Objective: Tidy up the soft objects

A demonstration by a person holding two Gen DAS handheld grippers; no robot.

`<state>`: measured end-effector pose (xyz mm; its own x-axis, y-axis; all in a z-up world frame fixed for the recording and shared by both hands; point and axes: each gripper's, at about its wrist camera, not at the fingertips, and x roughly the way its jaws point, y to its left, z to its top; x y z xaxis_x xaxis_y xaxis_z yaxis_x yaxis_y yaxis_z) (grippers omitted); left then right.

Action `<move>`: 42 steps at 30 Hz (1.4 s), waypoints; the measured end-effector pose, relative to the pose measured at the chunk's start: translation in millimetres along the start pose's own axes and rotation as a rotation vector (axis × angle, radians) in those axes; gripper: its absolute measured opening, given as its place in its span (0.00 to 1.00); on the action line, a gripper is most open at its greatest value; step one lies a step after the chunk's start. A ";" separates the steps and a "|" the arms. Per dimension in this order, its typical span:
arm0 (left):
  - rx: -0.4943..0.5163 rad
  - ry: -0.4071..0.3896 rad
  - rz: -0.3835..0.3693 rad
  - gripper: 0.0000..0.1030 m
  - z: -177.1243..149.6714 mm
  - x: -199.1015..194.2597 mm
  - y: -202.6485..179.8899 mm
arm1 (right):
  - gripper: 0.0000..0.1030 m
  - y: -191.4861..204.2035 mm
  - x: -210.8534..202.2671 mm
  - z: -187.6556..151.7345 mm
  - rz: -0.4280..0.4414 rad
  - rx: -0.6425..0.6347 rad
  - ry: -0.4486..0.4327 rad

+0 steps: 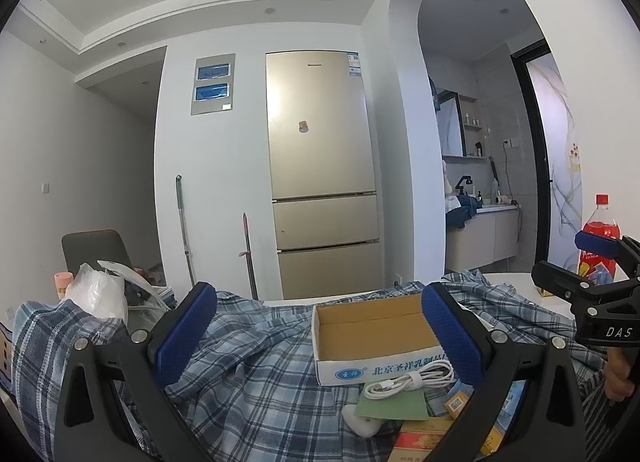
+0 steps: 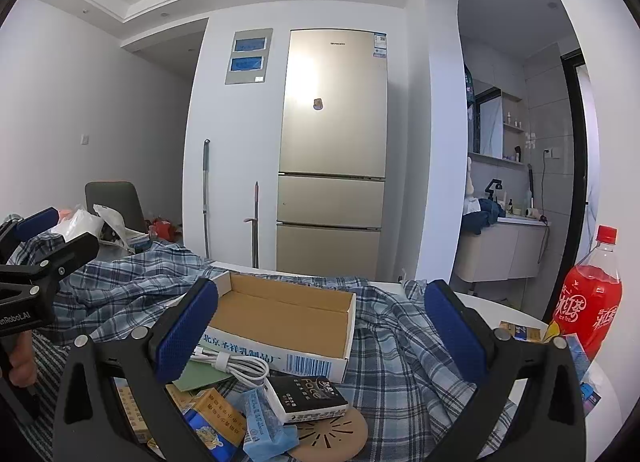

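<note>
The box (image 2: 280, 326) between the right gripper (image 2: 320, 326)'s fingers reads "北京圣祥乳制品"; a "Face" pack (image 2: 308, 398) lies just below. Both it and the left gripper (image 1: 320, 334) gape wide, holding nothing above the plaid cloth (image 1: 248, 382).

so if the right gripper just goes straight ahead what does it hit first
Probably the open cardboard box lying on the blue plaid cloth; it sits straight ahead of the open right gripper, though depth is unclear.
</note>
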<state>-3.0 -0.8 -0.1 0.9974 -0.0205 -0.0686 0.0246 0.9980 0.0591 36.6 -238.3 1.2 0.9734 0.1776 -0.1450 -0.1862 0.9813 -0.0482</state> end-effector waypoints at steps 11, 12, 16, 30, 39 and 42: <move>-0.012 0.008 0.004 1.00 -2.8 2.2 4.7 | 1.00 -0.8 0.7 -0.2 0.001 0.001 -0.002; -0.011 0.008 0.003 1.00 -2.8 2.5 4.2 | 1.00 -0.5 0.6 -0.3 0.001 0.000 -0.003; -0.012 0.009 0.003 1.00 -2.2 2.6 5.1 | 1.00 -1.4 -0.2 0.0 0.001 0.001 -0.003; -0.012 0.013 0.004 1.00 -1.8 2.9 5.6 | 1.00 -2.1 -2.5 1.4 -0.003 0.004 -0.009; -0.013 0.012 0.004 1.00 -1.9 2.6 6.7 | 1.00 -1.9 -2.4 1.3 -0.003 0.005 -0.009; -0.012 0.014 0.004 1.00 -1.5 3.0 5.7 | 1.00 -2.1 -2.4 1.4 -0.002 0.004 -0.009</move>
<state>0.0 4.8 -1.5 0.9965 -0.0156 -0.0818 0.0195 0.9987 0.0472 34.8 -240.7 3.0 0.9750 0.1759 -0.1358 -0.1834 0.9820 -0.0446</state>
